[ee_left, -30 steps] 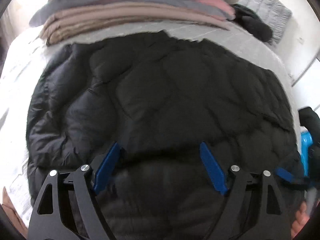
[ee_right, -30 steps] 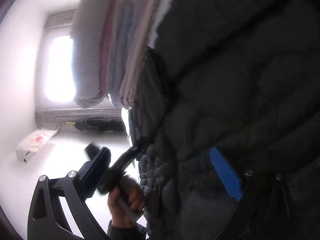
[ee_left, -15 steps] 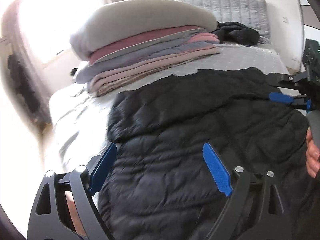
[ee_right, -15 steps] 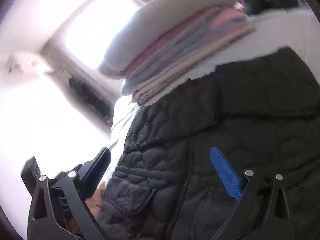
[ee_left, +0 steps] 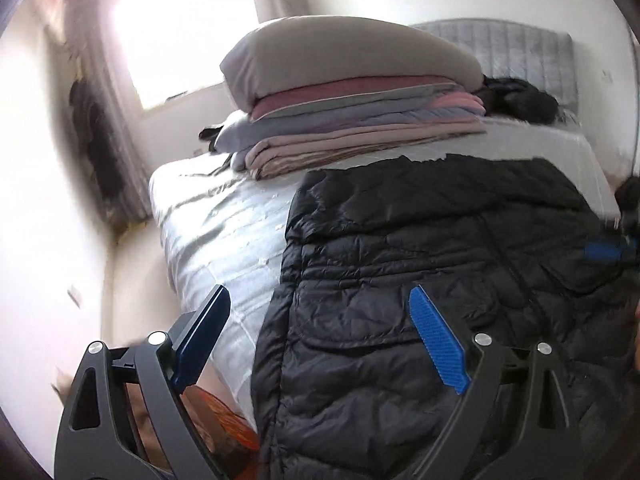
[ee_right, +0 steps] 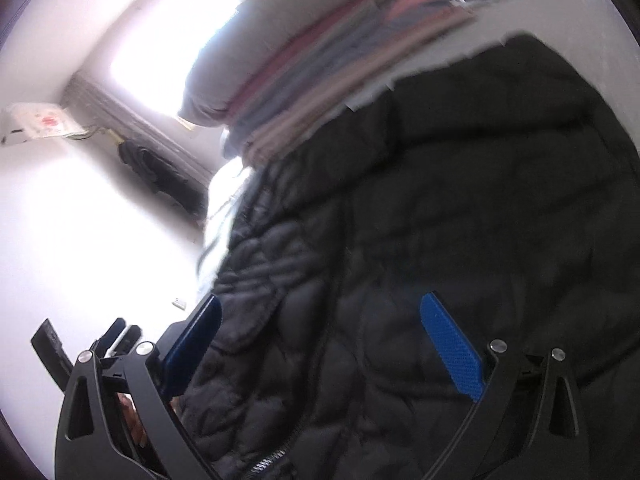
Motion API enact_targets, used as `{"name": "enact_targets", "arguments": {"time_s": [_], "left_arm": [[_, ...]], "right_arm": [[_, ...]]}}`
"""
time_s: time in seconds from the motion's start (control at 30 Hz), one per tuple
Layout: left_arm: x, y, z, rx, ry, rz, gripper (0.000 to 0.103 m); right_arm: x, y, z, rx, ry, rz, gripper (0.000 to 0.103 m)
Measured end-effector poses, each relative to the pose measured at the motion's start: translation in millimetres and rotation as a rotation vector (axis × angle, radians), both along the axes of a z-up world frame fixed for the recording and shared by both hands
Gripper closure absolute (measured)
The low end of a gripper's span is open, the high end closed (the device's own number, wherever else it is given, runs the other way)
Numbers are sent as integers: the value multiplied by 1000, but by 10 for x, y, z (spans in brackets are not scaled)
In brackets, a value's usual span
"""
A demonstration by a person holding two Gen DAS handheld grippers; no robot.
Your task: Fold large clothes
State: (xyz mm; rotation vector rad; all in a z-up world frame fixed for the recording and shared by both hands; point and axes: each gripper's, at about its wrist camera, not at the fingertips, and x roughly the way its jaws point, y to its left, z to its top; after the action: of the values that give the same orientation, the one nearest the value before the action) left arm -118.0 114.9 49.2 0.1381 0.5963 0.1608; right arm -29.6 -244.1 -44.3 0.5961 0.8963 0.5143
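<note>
A black quilted puffer jacket [ee_left: 440,272] lies spread front-up on the white bed [ee_left: 224,232], zipper running down its middle. My left gripper [ee_left: 320,332] is open and empty, above the jacket's left edge near a pocket flap. My right gripper [ee_right: 320,340] is open and empty, above the jacket's near part [ee_right: 460,220]. The right gripper's blue pad shows blurred at the right edge of the left wrist view [ee_left: 608,250]. The left gripper shows at the lower left of the right wrist view [ee_right: 100,344].
A stack of folded blankets [ee_left: 360,128] topped by a grey pillow [ee_left: 344,60] sits on the bed behind the jacket. Dark clothes [ee_left: 520,98] lie by the grey headboard [ee_left: 520,56]. A bright window [ee_left: 180,36] and wall are at the left. An orange patterned thing [ee_left: 224,420] is under the left gripper.
Both grippers have pulled back and up from the jacket. The views now take in the bed's left side, the window and the wall. The jacket lies still.
</note>
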Motion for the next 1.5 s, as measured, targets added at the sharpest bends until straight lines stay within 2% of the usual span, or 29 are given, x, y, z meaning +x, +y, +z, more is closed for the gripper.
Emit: {"name": "enact_targets", "arguments": {"time_s": [0.1, 0.2, 0.33, 0.5, 0.67, 0.87, 0.97, 1.13, 1.23, 1.3, 1.4, 1.5], "left_arm": [[22, 7, -7, -46, 5, -4, 15], [-3, -49, 32, -36, -23, -19, 14], [8, -116, 37, -57, -20, -49, 13], [53, -212, 38, -107, 0, -91, 12], [160, -363, -35, -137, 46, -108, 12], [246, -514, -132, -113, 73, -101, 11], [293, -560, -167, -107, 84, -95, 11], [366, -579, -234, -127, 113, -114, 11], [422, -541, -309, -164, 168, -148, 11], [415, -477, -338, -210, 192, -183, 11], [338, -346, -328, -264, 188, -242, 11], [244, -180, -329, -303, 190, -285, 11]], "right_arm": [[-7, 80, -187, -41, 50, -12, 7], [14, 196, -230, -115, 42, -11, 7], [59, 358, -278, -212, 41, 0, 7], [50, 406, -254, -263, 19, -7, 6], [-139, 450, -13, -388, -126, -90, 6], [-351, 469, 331, -439, -291, -143, 6], [-392, 496, 433, -452, -328, -136, 6], [-359, 314, 597, -381, -293, -58, 6], [-387, 9, 794, -337, -256, -22, 6], [-438, -251, 872, -350, -225, -11, 6], [-506, -864, 902, -378, -131, -41, 6], [-556, -1566, 742, -320, 27, -99, 6]]}}
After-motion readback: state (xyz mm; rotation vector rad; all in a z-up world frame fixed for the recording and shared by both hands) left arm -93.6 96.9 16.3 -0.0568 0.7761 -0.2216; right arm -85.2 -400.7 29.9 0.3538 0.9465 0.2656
